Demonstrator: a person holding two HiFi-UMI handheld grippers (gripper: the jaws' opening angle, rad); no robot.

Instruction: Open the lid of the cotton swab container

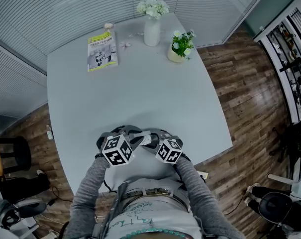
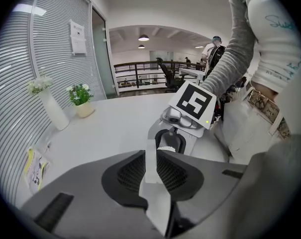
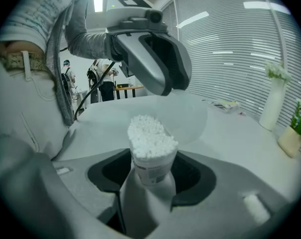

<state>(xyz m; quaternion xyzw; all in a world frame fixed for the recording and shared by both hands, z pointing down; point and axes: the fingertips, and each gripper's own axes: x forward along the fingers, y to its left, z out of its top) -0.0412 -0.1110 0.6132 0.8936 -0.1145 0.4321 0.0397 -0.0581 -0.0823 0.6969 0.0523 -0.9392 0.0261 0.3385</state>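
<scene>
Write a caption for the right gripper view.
Right gripper holds the open cotton swab container; left gripper pinches its clear lid.

Bright, even indoor light; ceiling lamps (image 2: 144,37) glare mildly; fisheye bends edges, corners black; foreground slightly soft.
</scene>
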